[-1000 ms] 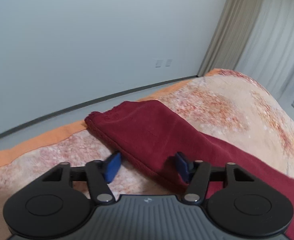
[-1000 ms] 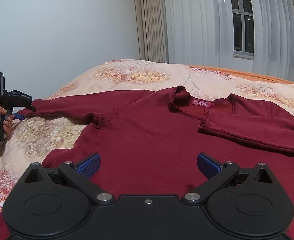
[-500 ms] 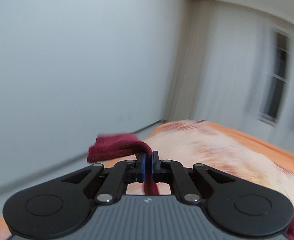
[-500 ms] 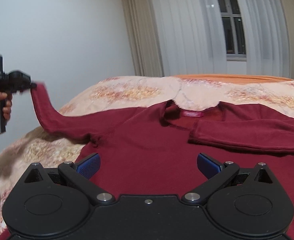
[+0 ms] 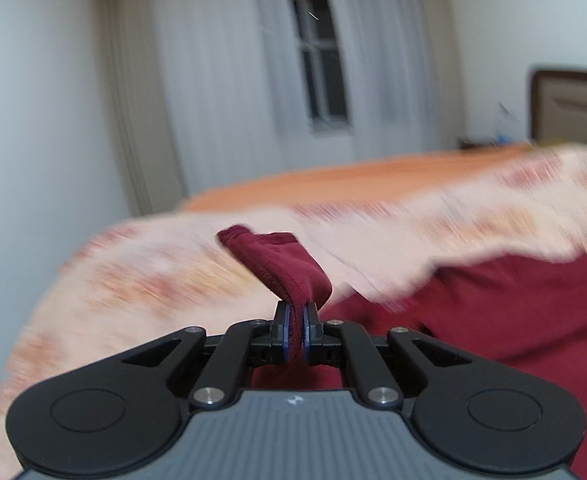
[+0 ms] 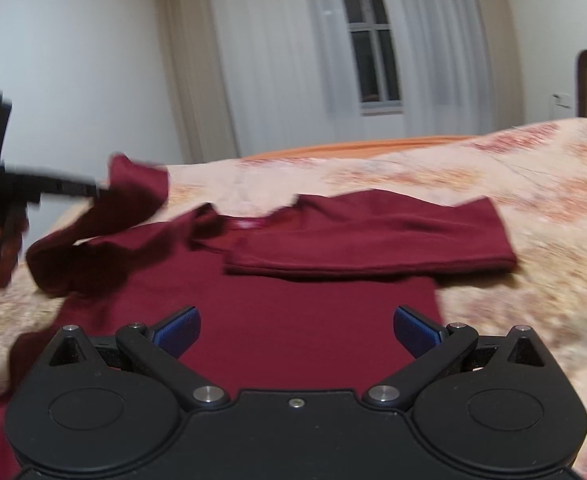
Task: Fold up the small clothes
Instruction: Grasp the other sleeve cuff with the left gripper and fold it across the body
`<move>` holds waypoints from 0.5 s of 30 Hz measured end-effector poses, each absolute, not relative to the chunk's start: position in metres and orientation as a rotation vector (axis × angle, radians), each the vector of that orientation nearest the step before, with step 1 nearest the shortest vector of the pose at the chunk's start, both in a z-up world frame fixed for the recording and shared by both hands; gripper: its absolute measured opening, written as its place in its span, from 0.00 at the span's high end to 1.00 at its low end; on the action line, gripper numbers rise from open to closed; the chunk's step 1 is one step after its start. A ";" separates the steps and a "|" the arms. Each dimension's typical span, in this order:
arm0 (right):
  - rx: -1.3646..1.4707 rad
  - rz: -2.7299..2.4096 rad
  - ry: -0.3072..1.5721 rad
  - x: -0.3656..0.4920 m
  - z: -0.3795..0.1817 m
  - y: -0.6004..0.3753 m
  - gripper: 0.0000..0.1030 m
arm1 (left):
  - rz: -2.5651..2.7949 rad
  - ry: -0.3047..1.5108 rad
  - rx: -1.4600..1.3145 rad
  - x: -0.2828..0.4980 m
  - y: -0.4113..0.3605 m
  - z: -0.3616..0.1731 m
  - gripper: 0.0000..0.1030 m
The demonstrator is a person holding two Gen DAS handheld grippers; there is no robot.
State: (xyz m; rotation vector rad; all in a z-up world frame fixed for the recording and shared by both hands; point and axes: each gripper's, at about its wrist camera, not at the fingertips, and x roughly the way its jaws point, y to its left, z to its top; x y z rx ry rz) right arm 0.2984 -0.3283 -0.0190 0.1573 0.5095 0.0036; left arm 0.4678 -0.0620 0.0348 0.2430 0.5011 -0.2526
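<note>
— What are the left fingers (image 5: 295, 330) doing?
— They are pressed together, and they pinch the end of a dark red sleeve (image 5: 281, 264). The cuff pokes up above them, off the bed.

— And the right fingers (image 6: 296, 330)?
— They are spread wide and hold nothing. They hang over the bottom part of the red shirt (image 6: 293, 320).

— Where is the shirt?
— It lies flat on the bed (image 6: 533, 208), on a peach blanket with orange flowers. Its neck points to the far edge of the bed, and a small pink tag (image 6: 249, 224) shows inside the neck.

— What about the other sleeve (image 6: 373, 246)?
— It is folded across the chest of the shirt and lies flat there.

— Can you see the left tool from the right side?
— Yes. The left gripper (image 6: 99, 190) is up near the left edge of the bed, a bit blurry, with the sleeve hanging from it down to the shoulder.

— What is behind the bed?
— White curtains (image 6: 293, 60) and a window (image 6: 373, 64).
</note>
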 end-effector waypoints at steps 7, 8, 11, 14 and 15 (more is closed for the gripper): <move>0.172 -0.071 0.518 0.294 -0.028 -0.353 0.00 | -0.366 0.590 0.346 0.434 -0.117 -0.016 0.40; 0.176 -0.077 0.519 0.295 -0.029 -0.354 0.00 | -0.369 0.591 0.353 0.431 -0.118 -0.016 0.33; 0.179 -0.081 0.522 0.298 -0.031 -0.355 0.00 | -0.366 0.572 0.350 0.424 -0.120 -0.010 0.20; 0.171 -0.070 0.530 0.303 -0.032 -0.351 0.00 | -0.345 0.547 0.344 0.421 -0.117 -0.001 0.12; 0.166 -0.065 0.533 0.304 -0.033 -0.349 0.00 | -0.340 0.545 0.340 0.421 -0.115 0.002 0.10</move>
